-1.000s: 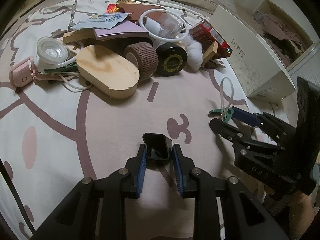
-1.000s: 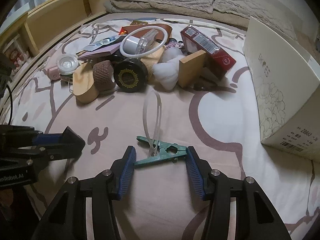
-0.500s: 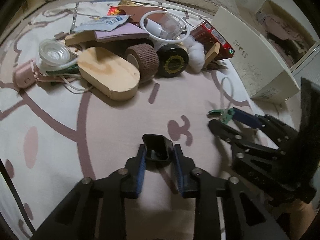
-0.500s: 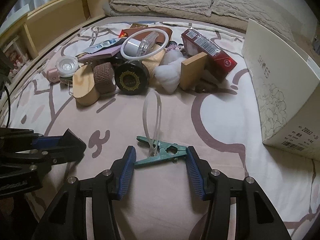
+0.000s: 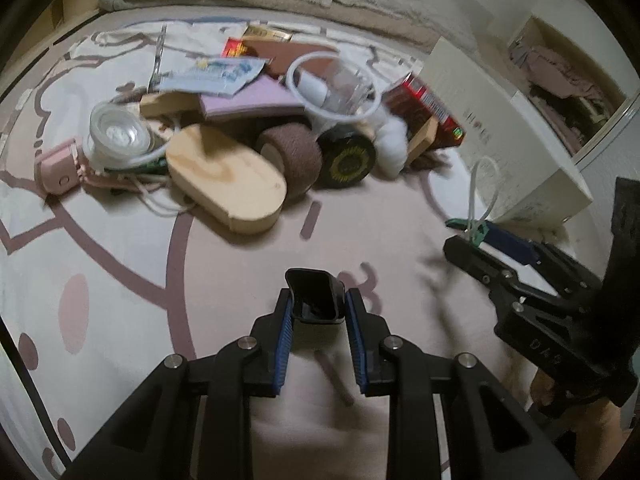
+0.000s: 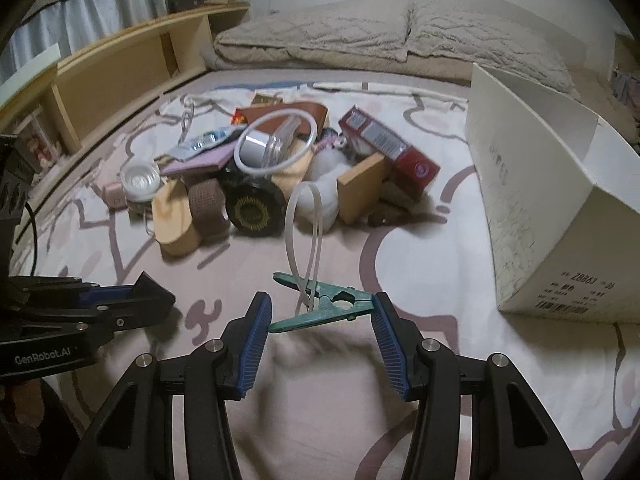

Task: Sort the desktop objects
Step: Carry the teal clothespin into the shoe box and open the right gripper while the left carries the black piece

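Nothing changed: L hand-held gripper (image 5: pixel 316 316) still clamps black cap (image 5: pixel 316 297); R hand-held gripper (image 6: pixel 320 330) still clamps green clip (image 6: pixel 326 305); box (image 6: pixel 560 216) to its right.

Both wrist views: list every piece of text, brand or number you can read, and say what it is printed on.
"GenRobot.AI": body of the left gripper, right wrist view.
"Z8863", then "26": label on the white box; the label's smaller lines and barcode are too small to read.
"DAS": body of the right gripper, left wrist view.
Red box label, black round tin gold emblem, blue-and-white packet: printed, but blurred, unreadable.
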Tool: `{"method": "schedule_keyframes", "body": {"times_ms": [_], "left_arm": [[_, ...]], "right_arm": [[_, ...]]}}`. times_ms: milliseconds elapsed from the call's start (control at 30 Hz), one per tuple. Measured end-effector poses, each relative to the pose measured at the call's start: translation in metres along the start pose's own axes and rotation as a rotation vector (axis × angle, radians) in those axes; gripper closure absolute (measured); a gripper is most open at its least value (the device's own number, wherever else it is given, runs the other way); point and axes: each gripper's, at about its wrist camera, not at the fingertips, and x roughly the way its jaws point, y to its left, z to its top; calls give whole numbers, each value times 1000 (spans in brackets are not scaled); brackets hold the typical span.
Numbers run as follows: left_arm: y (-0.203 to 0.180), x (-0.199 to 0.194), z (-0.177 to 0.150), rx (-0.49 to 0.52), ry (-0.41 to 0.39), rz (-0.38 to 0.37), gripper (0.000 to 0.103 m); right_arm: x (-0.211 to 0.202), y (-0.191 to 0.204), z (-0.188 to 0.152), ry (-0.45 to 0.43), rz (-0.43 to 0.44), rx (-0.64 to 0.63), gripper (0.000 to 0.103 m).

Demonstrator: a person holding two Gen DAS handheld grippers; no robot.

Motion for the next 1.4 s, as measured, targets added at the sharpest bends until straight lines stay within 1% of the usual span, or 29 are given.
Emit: {"method": "schedule_keyframes", "body": {"times_ms": [100, 233, 400, 533, 600, 700, 733, 833, 900, 967, 1100, 1167, 1200, 1233, 1267, 1400], "left_arm": [[-4, -6, 2, 13, -30, -11, 77], [-6, -9, 1, 33, -41, 4, 77], [-7, -10, 1, 37, -49, 5, 77], [-8, -14, 1, 49, -62, 20, 77], [-9, -13, 2, 55, -61, 26, 77], [-9, -12, 2, 62, -60, 31, 77], [-10, -11, 2, 65, -60, 32, 77], [-12, -11, 2, 71, -61, 34, 77], [-13, -11, 2, 73, -65, 27, 77], [-15, -13, 3, 75, -80, 11, 77], [-19, -16, 4, 103, -108, 21, 77], [-21, -15, 4, 113, -111, 24, 77], [-21, -14, 4, 115, -111, 23, 77], [-21, -13, 4, 115, -112, 19, 77], [-22, -13, 5, 115, -113, 15, 77], [-25, -13, 5, 123, -135, 0, 77]], "right_arm": [[-10, 1, 4, -38, -3, -9, 51], [-23, -1, 12, -83, 9, 0, 51], [-51, -5, 24, -189, 11, -7, 51], [-72, -9, 34, -259, -2, -19, 51], [-84, -11, 40, -310, -24, -34, 51], [-97, -21, 52, -350, -56, -29, 51], [-99, -24, 55, -352, -63, -26, 51], [-105, -44, 69, -369, -118, 9, 51], [-109, -64, 82, -366, -145, 61, 51], [-111, -79, 90, -363, -161, 98, 51], [-115, -110, 106, -367, -231, 165, 51], [-116, -125, 111, -366, -245, 213, 51], [-115, -137, 114, -357, -236, 261, 51], [-114, -142, 115, -351, -234, 282, 51], [-112, -153, 116, -340, -248, 313, 51], [-102, -179, 109, -295, -301, 364, 51]]}}
